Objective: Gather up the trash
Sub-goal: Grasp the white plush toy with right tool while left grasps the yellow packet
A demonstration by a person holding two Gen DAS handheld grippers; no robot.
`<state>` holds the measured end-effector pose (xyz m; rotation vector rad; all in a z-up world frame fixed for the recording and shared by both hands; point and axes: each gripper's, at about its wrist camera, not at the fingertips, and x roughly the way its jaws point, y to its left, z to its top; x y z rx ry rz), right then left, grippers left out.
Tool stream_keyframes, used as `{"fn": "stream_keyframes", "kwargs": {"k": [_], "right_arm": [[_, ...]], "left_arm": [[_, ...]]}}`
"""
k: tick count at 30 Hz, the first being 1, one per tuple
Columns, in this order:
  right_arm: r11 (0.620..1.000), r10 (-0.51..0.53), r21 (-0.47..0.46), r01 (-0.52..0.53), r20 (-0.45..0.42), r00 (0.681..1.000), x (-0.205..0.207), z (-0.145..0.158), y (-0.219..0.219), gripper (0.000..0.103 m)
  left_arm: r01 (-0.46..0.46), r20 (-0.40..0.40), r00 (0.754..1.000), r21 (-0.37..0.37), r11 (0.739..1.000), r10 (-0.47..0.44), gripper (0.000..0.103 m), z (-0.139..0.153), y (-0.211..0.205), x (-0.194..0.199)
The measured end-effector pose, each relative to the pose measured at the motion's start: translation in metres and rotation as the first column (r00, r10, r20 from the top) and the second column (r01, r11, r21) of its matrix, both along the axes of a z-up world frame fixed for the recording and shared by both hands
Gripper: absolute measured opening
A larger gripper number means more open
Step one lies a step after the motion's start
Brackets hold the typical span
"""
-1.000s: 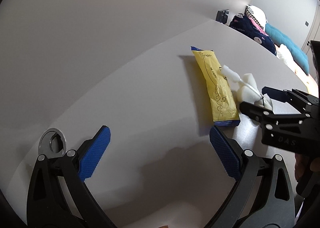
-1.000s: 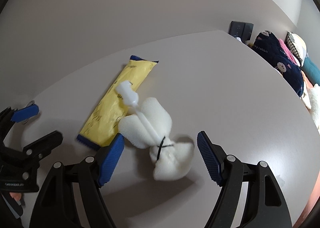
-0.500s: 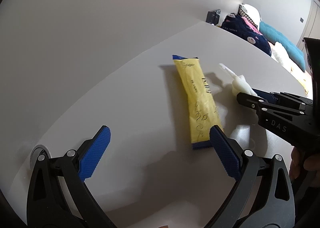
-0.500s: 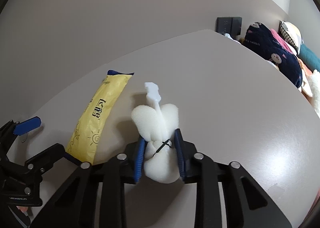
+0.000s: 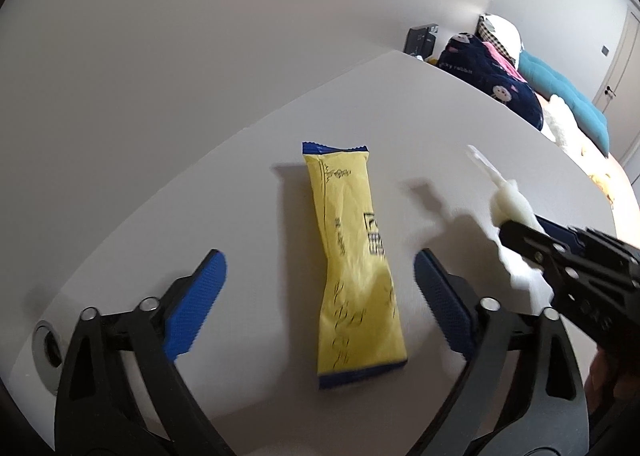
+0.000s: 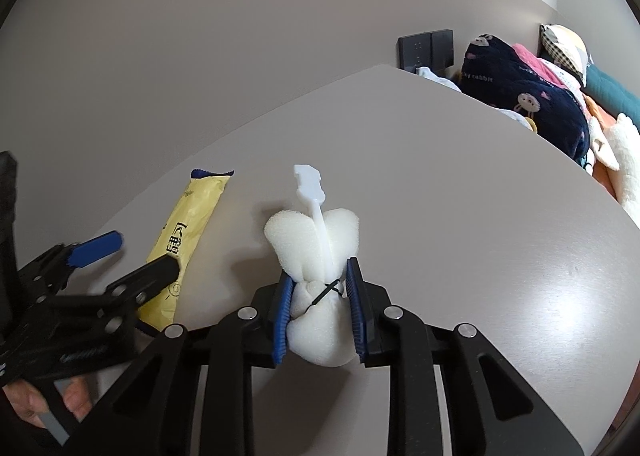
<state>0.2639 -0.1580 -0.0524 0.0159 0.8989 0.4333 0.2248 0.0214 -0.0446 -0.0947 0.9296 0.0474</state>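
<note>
My right claw (image 6: 320, 310) is clamped on the foam (image 6: 316, 276), its blue pads pressed into both sides where a black tie cinches the bundle. A white plastic stick (image 6: 314, 200) runs up out of the foam and ends in a flat tab. From the left wrist view I see the same foam (image 5: 514, 208) held at the right edge, blurred, with the right claw (image 5: 532, 234) around it. Whether it touches the desk (image 6: 480, 216) I cannot tell.

My left claw (image 5: 320, 298) stands wide apart, holding nothing. The wrapper (image 5: 354, 252), yellow with blue crimped ends, lies flat on the desk (image 5: 200, 216) lengthwise between the two pads (image 5: 196, 296), touching neither. In the right wrist view the wrapper (image 6: 188, 224) lies just left of the foam, partly covered by the left claw (image 6: 128, 256).

A round metal grommet (image 5: 48, 344) sits in the desk at the near left. Beyond the far edge lie dark and pink clothes (image 6: 528, 96).
</note>
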Motion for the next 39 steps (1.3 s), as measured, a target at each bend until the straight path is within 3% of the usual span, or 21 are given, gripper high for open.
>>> {"fn": "stream_keyframes", "kwargs": {"k": [6, 9, 13, 17, 39], "right_arm": [[1.0, -0.002, 0.015, 0.002, -0.005, 1.0, 0.002, -0.002, -0.004, 0.027], [1.0, -0.004, 0.013, 0.004, -0.008, 1.0, 0.002, -0.004, -0.006, 0.027], [1.0, -0.006, 0.015, 0.006, -0.014, 1.0, 0.001, -0.006, -0.008, 0.027], [1.0, -0.011, 0.02, 0.012, -0.019, 1.0, -0.001, -0.008, -0.012, 0.027], [0.999, -0.046, 0.017, 0.047, -0.016, 0.999, -0.038, 0.011, -0.042, 0.027]], "left_arm": [[-0.017, -0.034, 0.999, 0.015, 1.0, 0.018, 0.071, -0.013, -0.005, 0.016], [-0.022, -0.018, 1.0, 0.061, 0.998, 0.023, 0.057, -0.013, -0.009, 0.017], [-0.025, -0.012, 1.0, 0.07, 0.997, 0.026, 0.036, -0.012, -0.009, 0.018], [-0.02, -0.001, 1.0, 0.08, 0.997, 0.02, 0.026, -0.012, -0.011, 0.016], [0.04, 0.015, 0.999, 0.063, 0.997, -0.041, 0.02, 0.003, -0.038, -0.022]]}}
